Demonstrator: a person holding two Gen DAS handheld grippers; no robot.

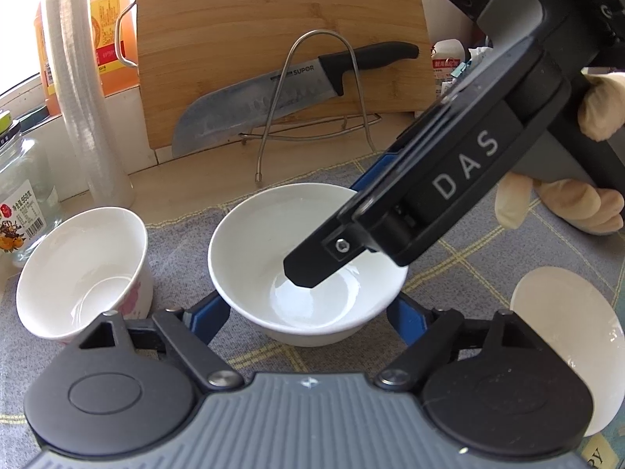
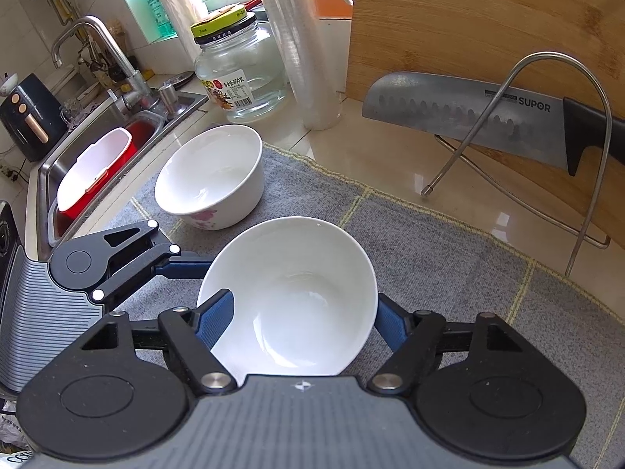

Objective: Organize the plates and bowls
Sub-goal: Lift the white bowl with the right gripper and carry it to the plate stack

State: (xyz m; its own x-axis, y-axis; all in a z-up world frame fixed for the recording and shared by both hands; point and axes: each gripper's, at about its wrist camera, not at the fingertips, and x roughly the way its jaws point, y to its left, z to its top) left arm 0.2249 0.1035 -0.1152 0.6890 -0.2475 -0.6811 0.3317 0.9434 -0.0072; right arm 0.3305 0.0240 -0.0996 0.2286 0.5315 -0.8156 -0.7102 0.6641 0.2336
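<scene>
A plain white bowl (image 1: 304,273) (image 2: 289,297) stands on the grey checked mat (image 1: 187,242). My left gripper (image 1: 302,316) is open with one blue finger on each side of the bowl's base. My right gripper (image 2: 300,320) reaches in from the right: one finger (image 2: 215,318) is inside the bowl against its wall, the other (image 2: 390,328) is outside, and whether it squeezes the rim I cannot tell. A taller white bowl with a pink flower print (image 1: 86,273) (image 2: 211,179) stands to the left. A white plate (image 1: 574,348) lies at the right.
A bamboo cutting board (image 1: 273,39) leans at the back with a kitchen knife (image 1: 273,93) in a wire rack (image 1: 312,117). A glass jar (image 2: 238,74), an oil bottle (image 1: 109,51) and a white roll (image 1: 86,109) stand behind. A sink (image 2: 50,179) with a red tub (image 2: 95,168) lies left.
</scene>
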